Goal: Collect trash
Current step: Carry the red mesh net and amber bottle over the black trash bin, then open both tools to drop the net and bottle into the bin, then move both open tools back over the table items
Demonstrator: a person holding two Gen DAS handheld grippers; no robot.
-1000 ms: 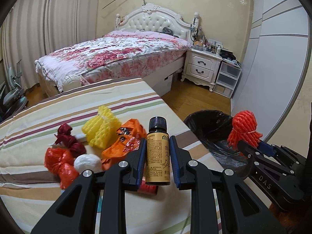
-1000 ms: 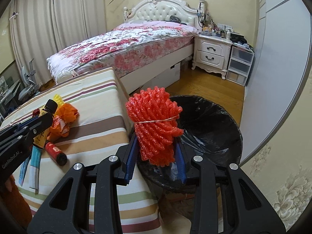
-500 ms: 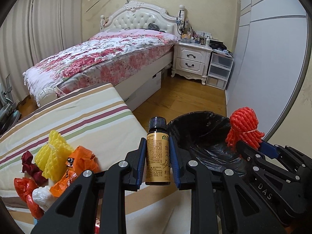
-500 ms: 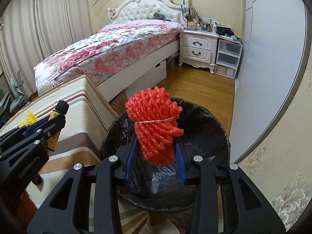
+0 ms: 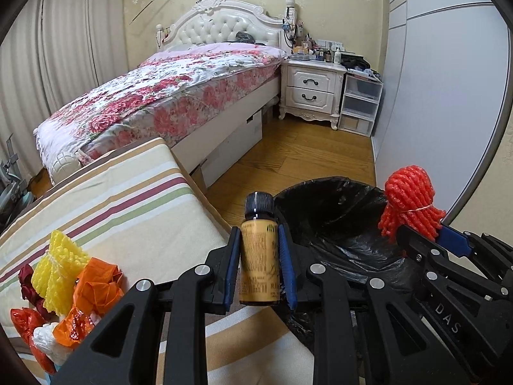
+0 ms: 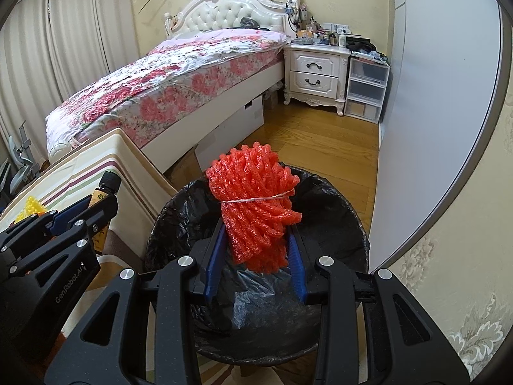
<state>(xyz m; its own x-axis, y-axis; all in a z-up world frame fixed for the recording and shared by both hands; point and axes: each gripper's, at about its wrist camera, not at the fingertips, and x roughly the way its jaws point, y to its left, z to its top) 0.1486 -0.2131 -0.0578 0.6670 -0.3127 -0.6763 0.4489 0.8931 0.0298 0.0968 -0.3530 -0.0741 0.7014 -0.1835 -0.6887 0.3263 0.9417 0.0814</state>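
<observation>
My left gripper (image 5: 259,250) is shut on a small brown bottle (image 5: 259,256) with a yellow label and black cap, held upright at the table's right edge beside the black-lined trash bin (image 5: 330,211). My right gripper (image 6: 255,243) is shut on a red foam net bundle (image 6: 253,211) tied with a rubber band, held over the bin's opening (image 6: 336,224). The bundle also shows in the left wrist view (image 5: 408,202), and the bottle in the right wrist view (image 6: 104,199).
Yellow foam net (image 5: 59,266), orange wrapper (image 5: 93,295), red wrappers (image 5: 22,320) and a white wad (image 5: 43,341) lie on the striped table (image 5: 128,199) at left. A floral bed (image 5: 166,96), white nightstand (image 5: 312,93) and grey wardrobe (image 5: 442,80) stand behind.
Both grippers have swung right, away from the trash pile. The bottle now sits at the table's edge by the bin and the red bundle has moved over the bin's opening.
</observation>
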